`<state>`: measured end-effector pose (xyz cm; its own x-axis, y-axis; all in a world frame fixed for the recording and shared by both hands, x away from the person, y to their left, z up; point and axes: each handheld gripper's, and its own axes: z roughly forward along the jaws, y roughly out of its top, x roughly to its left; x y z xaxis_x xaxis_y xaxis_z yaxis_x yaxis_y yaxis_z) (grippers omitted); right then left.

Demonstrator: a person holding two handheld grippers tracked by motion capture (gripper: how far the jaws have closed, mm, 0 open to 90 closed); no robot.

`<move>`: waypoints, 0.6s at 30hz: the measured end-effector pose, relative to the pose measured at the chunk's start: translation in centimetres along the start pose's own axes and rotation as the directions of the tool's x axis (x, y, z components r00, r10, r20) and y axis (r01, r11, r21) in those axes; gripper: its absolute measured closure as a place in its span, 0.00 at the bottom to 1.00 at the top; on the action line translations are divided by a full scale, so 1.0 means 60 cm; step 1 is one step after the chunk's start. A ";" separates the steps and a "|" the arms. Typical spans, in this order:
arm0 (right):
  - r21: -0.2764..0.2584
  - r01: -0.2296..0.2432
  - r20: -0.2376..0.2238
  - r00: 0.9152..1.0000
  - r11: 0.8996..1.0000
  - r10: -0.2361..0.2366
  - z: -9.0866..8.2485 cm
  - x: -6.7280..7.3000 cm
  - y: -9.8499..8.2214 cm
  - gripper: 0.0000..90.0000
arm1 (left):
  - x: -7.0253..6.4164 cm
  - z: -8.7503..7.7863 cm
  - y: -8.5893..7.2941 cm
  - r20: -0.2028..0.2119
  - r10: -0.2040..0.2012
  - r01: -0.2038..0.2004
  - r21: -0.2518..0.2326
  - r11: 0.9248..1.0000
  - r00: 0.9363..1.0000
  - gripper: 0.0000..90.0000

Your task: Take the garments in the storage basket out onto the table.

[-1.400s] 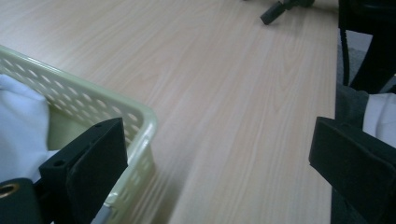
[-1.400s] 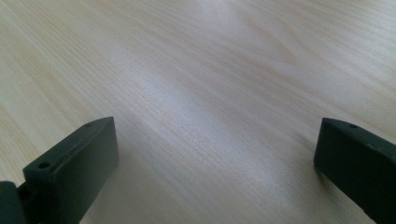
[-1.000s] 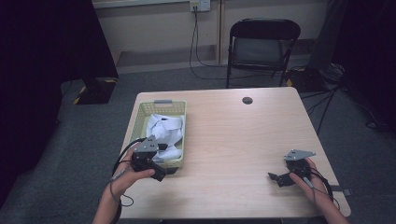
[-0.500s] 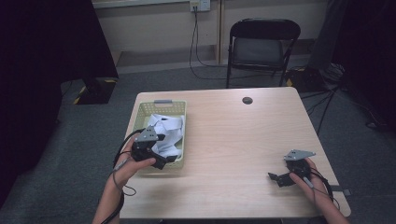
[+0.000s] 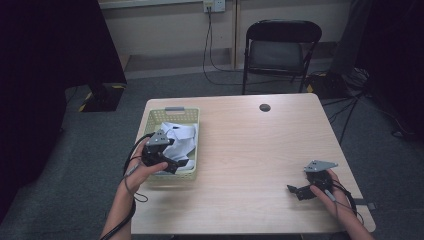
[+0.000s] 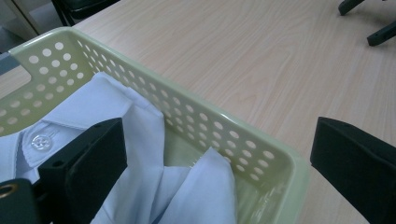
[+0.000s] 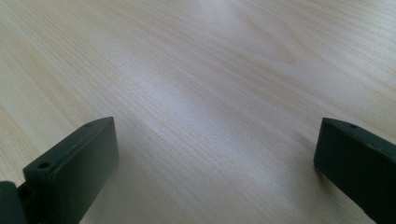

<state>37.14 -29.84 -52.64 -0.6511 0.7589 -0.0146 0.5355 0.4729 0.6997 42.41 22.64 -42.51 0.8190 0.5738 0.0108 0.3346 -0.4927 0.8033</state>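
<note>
While the left gripper (image 5: 172, 164) is hovering over the near right corner of the pale green basket (image 5: 151, 121), its fingers (image 6: 88, 158) are standing wide apart and grasping nothing. One finger is hanging above the white shirt (image 5: 177, 142), which is lying crumpled inside the basket at the left side of the tabletop (image 5: 250, 150); the other is sitting outside the basket wall. The step in hand looks like reaching in for the shirt. To do it well, both fingers should be brought inside the rim before dropping, then closed on a thick fold near the collar (image 6: 107, 100) rather than on a single loose layer, keeping clear of the perforated wall. The right gripper (image 5: 303, 191) is resting low over bare tabletop near the right edge, well apart from the basket, its fingers (image 7: 74, 163) spread and holding nothing.
</note>
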 end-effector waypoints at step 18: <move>0.000 0.000 0.000 1.000 1.000 0.000 0.000 0.000 0.000 0.00 | 0.033 0.025 -0.014 -0.071 -0.034 0.040 0.072 0.997 0.997 0.04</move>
<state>37.14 -29.84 -52.65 -0.6512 0.7587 -0.0146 0.5353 0.4730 0.6998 44.44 23.24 -44.07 0.7718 0.6353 0.0253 0.3994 -0.5154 0.7582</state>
